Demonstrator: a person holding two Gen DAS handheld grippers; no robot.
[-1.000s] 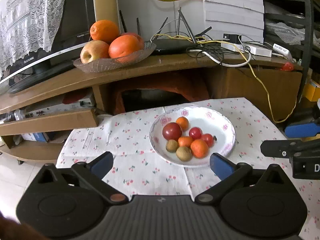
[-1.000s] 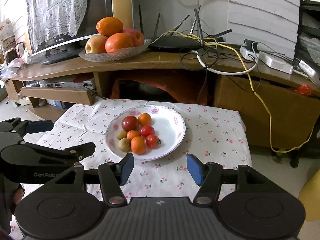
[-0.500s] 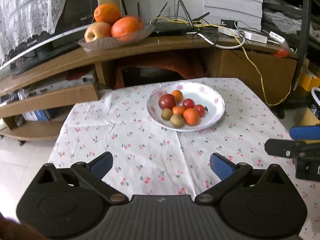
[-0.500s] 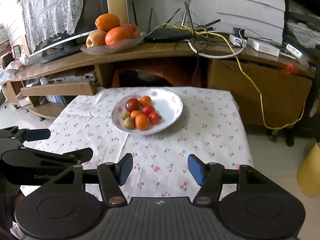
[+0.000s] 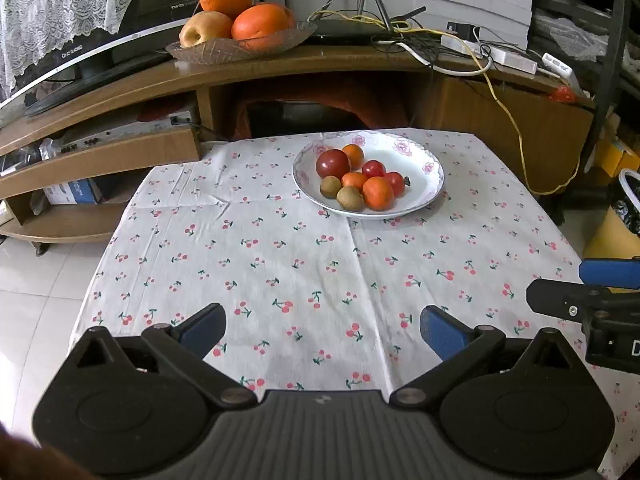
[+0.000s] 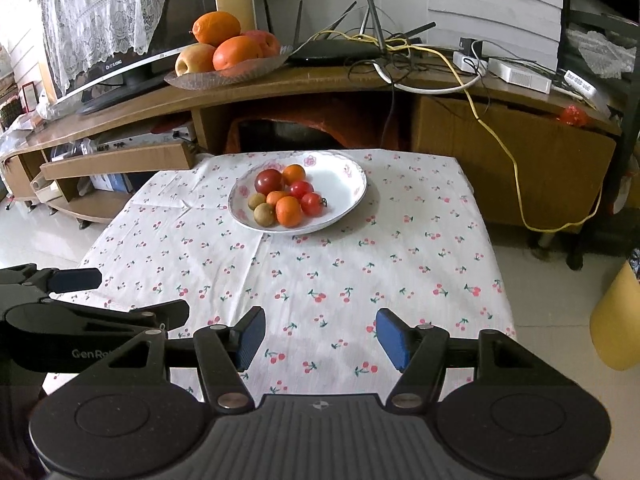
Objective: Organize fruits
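Left wrist view: the left tongs [image 5: 322,330] are held with fingers wide apart and empty over the near part of the desk [image 5: 280,264]; the right tongs [image 6: 320,338] are likewise spread and empty. The fruits [image 5: 358,178] are heaped on the white plate [image 5: 424,160] at the far side of the desk, well apart from both tongs. Being small, round and touching one another, they could be nudged during a grasp and sent rolling over the shallow rim. The soft tomatoes [image 6: 306,196] could be bruised if squeezed hard.
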